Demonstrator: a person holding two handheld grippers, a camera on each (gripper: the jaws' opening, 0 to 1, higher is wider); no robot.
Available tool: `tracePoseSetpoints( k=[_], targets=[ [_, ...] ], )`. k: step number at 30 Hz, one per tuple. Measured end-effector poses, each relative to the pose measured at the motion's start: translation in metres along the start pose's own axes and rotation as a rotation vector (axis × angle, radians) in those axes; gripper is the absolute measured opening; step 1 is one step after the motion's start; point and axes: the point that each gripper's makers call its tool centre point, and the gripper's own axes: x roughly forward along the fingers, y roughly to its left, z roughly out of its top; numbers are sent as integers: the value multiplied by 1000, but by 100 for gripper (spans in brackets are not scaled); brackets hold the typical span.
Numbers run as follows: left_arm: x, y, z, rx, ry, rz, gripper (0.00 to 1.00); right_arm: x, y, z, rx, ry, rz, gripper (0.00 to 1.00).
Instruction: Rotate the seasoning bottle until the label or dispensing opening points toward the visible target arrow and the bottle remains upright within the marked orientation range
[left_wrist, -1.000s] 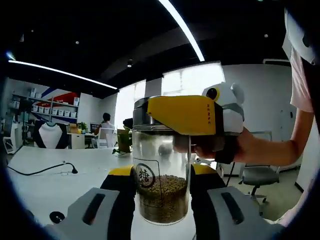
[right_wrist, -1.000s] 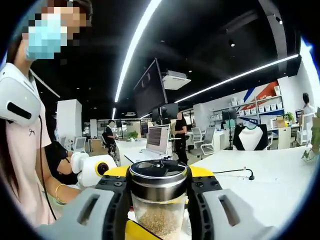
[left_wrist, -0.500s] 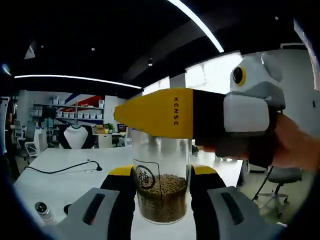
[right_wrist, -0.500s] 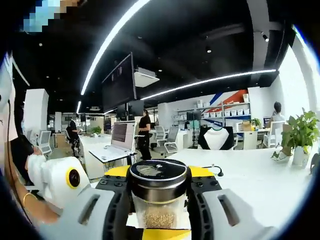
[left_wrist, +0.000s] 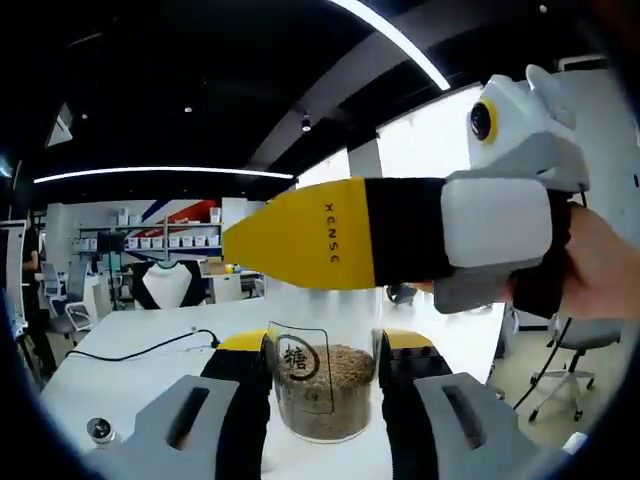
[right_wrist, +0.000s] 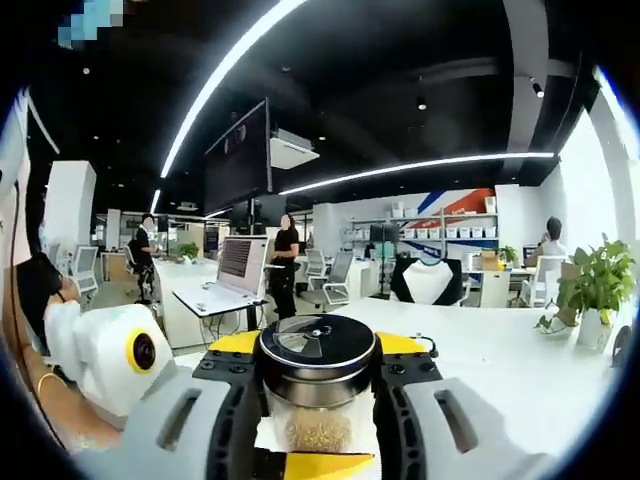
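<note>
A clear glass seasoning bottle (left_wrist: 322, 395) half full of brown grains stands upright above a white table (left_wrist: 120, 385). Its round printed label (left_wrist: 297, 360) faces the left gripper view, slightly left of centre. My left gripper (left_wrist: 322, 350) is shut on the glass body. Reaching in from the right, my right gripper (left_wrist: 275, 238) crosses over the bottle's top and hides the cap. In the right gripper view, the black and steel cap (right_wrist: 317, 350) sits between the jaws of my right gripper (right_wrist: 317, 345), shut on it. The left gripper (right_wrist: 110, 355) shows at the lower left.
A black cable (left_wrist: 140, 350) and a small round object (left_wrist: 100, 430) lie on the table at the left. A person's hand (left_wrist: 600, 275) holds the right gripper. An office chair (left_wrist: 575, 345) stands to the right. A potted plant (right_wrist: 590, 295) and a laptop (right_wrist: 235, 270) stand on desks farther off.
The right gripper has swung around the cap, and its view has panned across the office. In the left gripper view its jaw now looms larger and covers the cap. The label stays facing me.
</note>
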Motion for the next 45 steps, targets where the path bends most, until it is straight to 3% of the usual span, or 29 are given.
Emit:
tracePoseSetpoints(
  k=[3,5,6,8,11,13,21,26,33,39,41,45],
  targets=[
    [1,-3,1,-7,7,-64,45,-4,7,2,32,-12,93,39],
    [0,-16,6,5,-12,-186,45,-11,7,7,40,-22,134,39],
    [0,-17,7,-3,-17,-201,45,-13,9,8,42,-23,163,39],
    [-1,-22,10,-70,-23,-261,47,-18,12,13,88,-33,206,39],
    [0,-27,11,-47,-10,-316,47,-20,15,14,70,-22,238,39],
    [2,-29,11,-41,3,-317,47,-21,17,13,48,-17,250,39],
    [4,-28,2,-111,16,-212,47,-18,15,6,68,-8,241,40],
    [4,-16,-9,-36,41,-103,47,-15,8,-5,93,8,177,39],
    [4,-2,-19,-43,48,19,47,-5,4,-15,98,38,75,38],
    [5,14,-26,33,55,160,47,4,1,-23,86,68,-23,39],
    [4,16,-31,57,66,187,47,7,2,-27,80,84,-47,39],
    [3,17,-38,37,86,178,47,9,-1,-35,108,102,-62,39]
  ],
)
